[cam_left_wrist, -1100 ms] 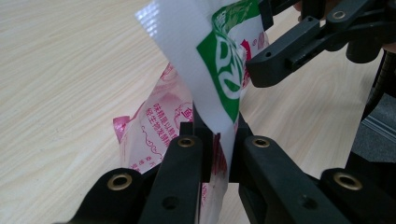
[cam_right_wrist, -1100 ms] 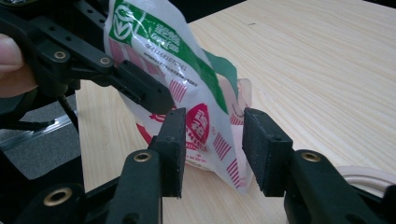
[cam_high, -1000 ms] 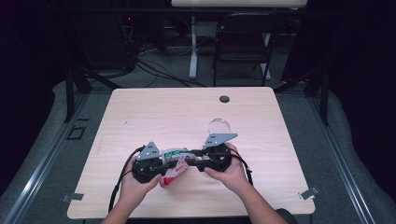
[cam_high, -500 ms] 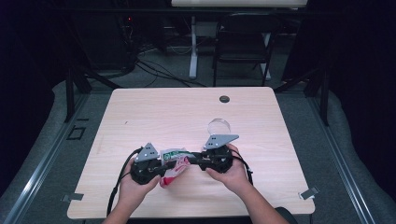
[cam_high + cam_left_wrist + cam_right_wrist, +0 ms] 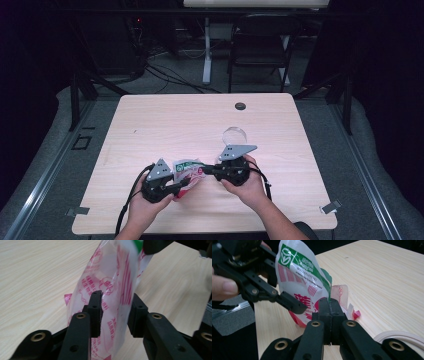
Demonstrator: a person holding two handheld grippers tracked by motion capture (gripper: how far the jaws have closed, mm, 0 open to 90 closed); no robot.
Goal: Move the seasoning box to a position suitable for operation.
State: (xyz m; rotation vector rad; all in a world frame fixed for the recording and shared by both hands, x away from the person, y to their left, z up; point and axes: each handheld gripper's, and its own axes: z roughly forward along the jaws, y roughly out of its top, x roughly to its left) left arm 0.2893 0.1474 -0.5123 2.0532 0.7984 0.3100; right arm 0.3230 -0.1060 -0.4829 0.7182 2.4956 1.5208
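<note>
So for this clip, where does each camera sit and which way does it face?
High view: above the near edge, looking forward and down at the table; both forearms enter from below.
Left gripper view: on the left gripper, facing the plastic bag between its parted jaws.
Right gripper view: on the right gripper, shut on the bag's edge.
Shared: both gripper views show the bag and the other gripper.

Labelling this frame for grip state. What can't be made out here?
- Plastic bag, left gripper view: print blurred; top cut off by the frame edge.
- Bag's contents: unclear in any view.
- Left gripper, high view: too small to tell whether the jaws touch the bag.
- Clear round thing on the table, high view: too small to identify; partly behind the right gripper.
</note>
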